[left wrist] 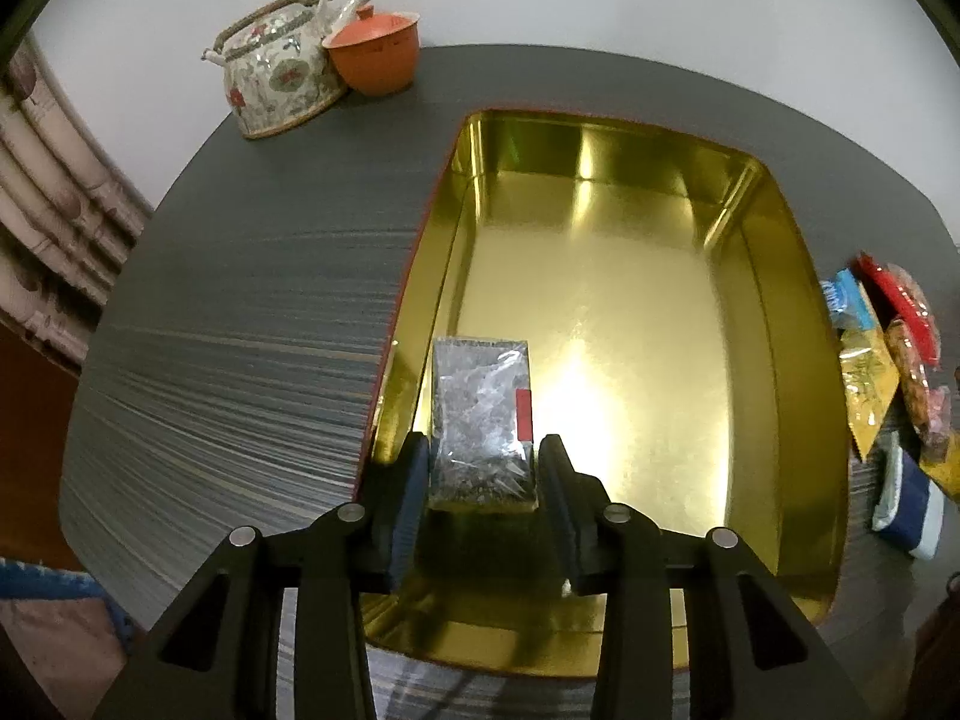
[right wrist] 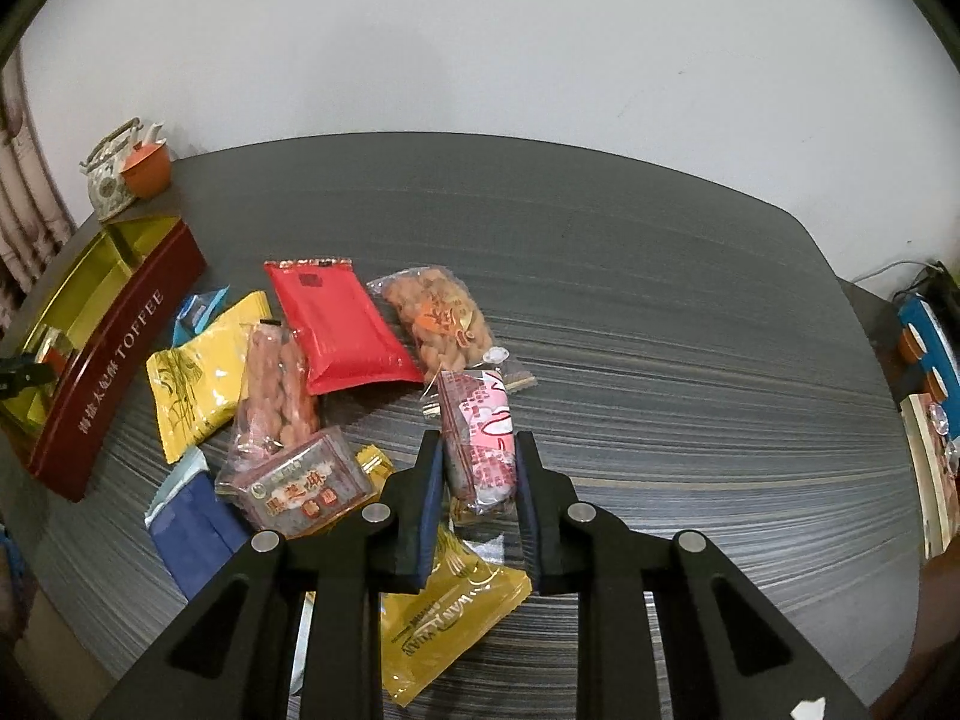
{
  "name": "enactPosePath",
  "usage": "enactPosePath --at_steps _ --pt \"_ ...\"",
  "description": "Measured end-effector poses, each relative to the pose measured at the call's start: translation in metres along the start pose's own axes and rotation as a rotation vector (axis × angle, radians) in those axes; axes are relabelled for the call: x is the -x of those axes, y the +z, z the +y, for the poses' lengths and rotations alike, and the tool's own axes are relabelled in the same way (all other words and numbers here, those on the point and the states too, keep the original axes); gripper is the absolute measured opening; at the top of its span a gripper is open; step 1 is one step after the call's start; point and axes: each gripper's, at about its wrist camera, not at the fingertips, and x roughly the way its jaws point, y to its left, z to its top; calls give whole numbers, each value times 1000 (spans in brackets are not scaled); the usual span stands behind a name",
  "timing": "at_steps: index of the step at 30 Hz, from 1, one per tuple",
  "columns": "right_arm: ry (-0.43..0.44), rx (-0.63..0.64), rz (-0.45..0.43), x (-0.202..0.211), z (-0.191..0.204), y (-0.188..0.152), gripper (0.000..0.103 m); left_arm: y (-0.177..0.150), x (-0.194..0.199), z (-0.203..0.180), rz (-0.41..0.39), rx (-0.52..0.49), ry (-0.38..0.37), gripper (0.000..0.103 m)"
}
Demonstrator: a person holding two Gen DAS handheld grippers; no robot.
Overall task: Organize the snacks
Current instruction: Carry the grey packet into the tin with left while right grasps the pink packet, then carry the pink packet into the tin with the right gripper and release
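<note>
A gold-lined tin (left wrist: 780, 276), red outside with "TOFFEE" on its side (right wrist: 126, 354), stands on the grey table. My left gripper (left wrist: 483, 450) is shut on a clear packet of dark snack (left wrist: 480, 414) and holds it inside the tin near its front left corner. My right gripper (right wrist: 480, 450) is shut on a pink-and-red wrapped snack (right wrist: 483, 438), held just above the table. Loose packets lie beside it: a red one (right wrist: 342, 324), a yellow one (right wrist: 198, 372), a bag of nuts (right wrist: 438, 318), a brown bar (right wrist: 306, 486).
A floral teapot (left wrist: 276, 72) and an orange lidded cup (left wrist: 375, 51) stand at the table's far left corner. More packets lie right of the tin (left wrist: 888, 360). A yellow packet (right wrist: 444, 618) and a blue one (right wrist: 192, 528) lie under my right gripper. Curtains hang left.
</note>
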Motion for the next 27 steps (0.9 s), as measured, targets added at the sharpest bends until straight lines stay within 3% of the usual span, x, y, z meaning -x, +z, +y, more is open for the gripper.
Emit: enactPosePath --at_steps 13,19,27 --pt "40 52 -43 28 36 16 20 -9 54 13 -125 6 -8 54" --pt "126 115 -52 38 81 25 20 -16 57 41 -125 79 30 56" --pt "254 212 -41 42 158 30 20 -24 54 76 -114 202 25 58"
